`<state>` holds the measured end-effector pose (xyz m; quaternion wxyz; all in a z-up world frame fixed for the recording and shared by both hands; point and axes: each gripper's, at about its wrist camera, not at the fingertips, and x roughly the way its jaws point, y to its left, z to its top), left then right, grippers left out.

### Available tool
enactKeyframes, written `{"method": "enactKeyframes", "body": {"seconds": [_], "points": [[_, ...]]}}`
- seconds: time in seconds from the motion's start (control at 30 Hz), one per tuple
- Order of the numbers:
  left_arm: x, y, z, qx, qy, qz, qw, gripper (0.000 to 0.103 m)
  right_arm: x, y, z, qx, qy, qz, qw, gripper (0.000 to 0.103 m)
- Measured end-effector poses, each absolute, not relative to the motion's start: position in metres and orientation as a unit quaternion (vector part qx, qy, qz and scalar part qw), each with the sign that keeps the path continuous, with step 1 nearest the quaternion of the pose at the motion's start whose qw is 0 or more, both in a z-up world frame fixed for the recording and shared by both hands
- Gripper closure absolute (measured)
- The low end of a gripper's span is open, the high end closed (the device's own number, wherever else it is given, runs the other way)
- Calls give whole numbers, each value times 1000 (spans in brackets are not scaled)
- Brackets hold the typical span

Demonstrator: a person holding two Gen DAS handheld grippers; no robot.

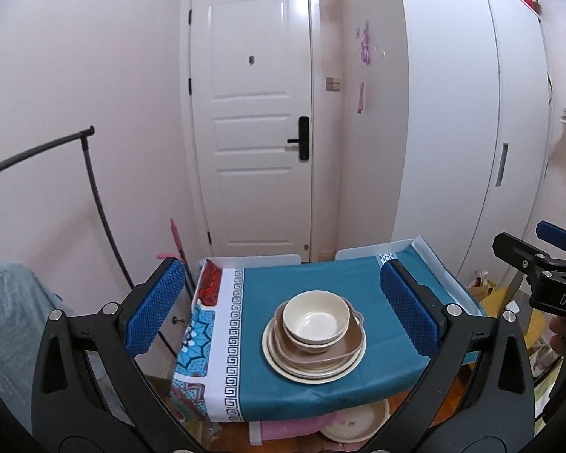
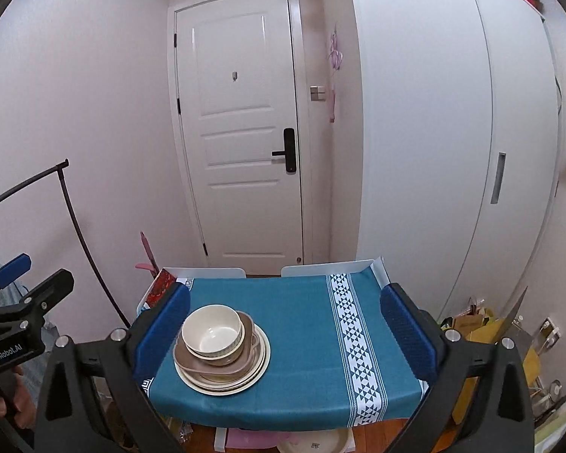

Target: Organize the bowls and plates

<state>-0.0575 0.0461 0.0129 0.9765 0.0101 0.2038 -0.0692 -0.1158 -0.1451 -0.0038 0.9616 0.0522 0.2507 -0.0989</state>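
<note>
A cream bowl [image 1: 316,316] is seen nested in a brown bowl [image 1: 313,343], which is set on a brown plate [image 1: 343,351] with small handles, all carried by a stack of cream plates [image 1: 313,372]. The whole pile is placed on the counter [image 1: 320,275], which is covered with a teal cloth [image 1: 268,377]. In the right wrist view the pile [image 2: 222,351] is found toward the left front of the counter; the right half of the cloth [image 2: 302,339] is left bare up to a white triangle-pattern band [image 2: 354,343]. A patterned border [image 1: 232,339] is seen along the cloth's left edge, which hangs over the front.

Open floor is shown behind the counter up to a white door [image 1: 251,113] with a black handle [image 1: 302,139]. A white wardrobe [image 1: 452,113] is stood on the right, pink wall on the left, and a black clothes rack [image 1: 94,188] is seen at the left side. A cream basin [image 1: 354,426] and a pink item are kept under the counter. Bags and clutter are piled on the floor at the right [image 2: 479,324].

The left gripper [image 1: 283,305] is held above the near counter edge, jaws wide apart, nothing gripped, the pile framed between them. The right gripper [image 2: 286,324] is held likewise, jaws wide apart and empty, with the pile just beside its left pad.
</note>
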Motion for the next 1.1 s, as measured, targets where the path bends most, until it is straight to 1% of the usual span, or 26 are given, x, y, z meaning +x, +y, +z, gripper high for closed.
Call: {"method": "enactKeyframes", "body": {"seconds": [0.5,1.1], "points": [[-62,48,21,8,190,-79,979,0,-125,-136,6,45,236,-106,965,3],[-54,46,24,17,177,-72,981,0,-112,-137,3,42,242,-103,964,3]]}}
